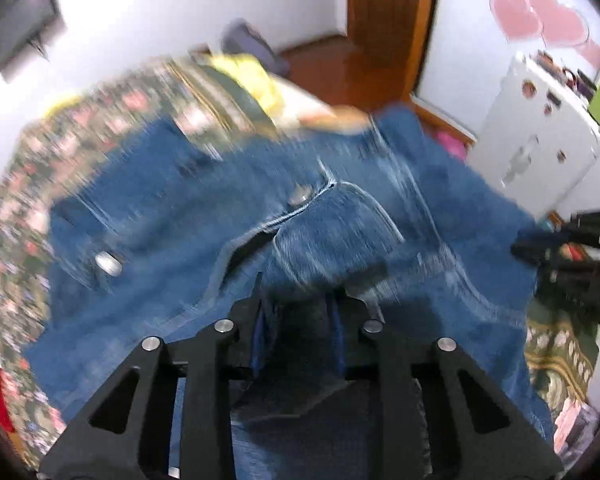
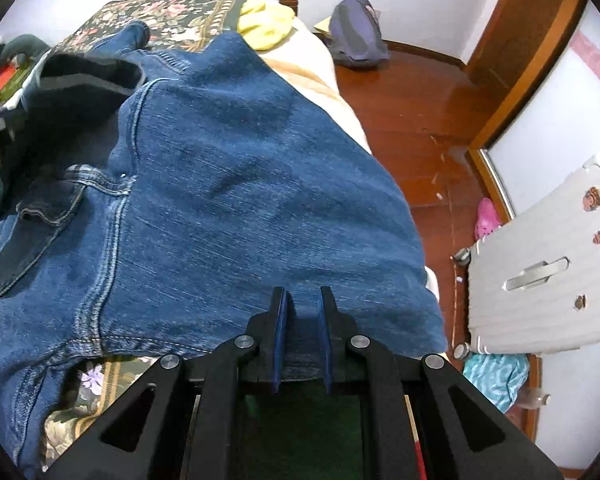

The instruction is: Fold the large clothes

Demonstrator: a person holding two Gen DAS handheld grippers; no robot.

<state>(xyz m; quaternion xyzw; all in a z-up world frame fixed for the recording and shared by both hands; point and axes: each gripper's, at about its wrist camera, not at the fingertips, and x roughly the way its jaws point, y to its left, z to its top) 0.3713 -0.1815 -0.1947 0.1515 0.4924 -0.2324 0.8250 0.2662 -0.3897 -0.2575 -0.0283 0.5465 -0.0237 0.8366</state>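
A blue denim jacket (image 1: pixel 228 216) with metal buttons lies over a bed with a dark floral cover (image 1: pixel 16 208). The left wrist view is motion-blurred. My left gripper (image 1: pixel 300 300) is shut on a bunched fold of the denim near the front placket. In the right wrist view the jacket's (image 2: pixel 228 184) plain panel drapes over the bed edge. My right gripper (image 2: pixel 303 300) is shut on its hem, with cloth between the blue pads. The right gripper also shows at the right edge of the left wrist view (image 1: pixel 540 250).
A white suitcase (image 2: pixel 548 264) stands on the wooden floor (image 2: pixel 412 104) right of the bed. A yellow cloth (image 2: pixel 266 24) and a beige sheet (image 2: pixel 312 68) lie at the bed's far end. A purple bag (image 2: pixel 358 32) sits on the floor by the wall.
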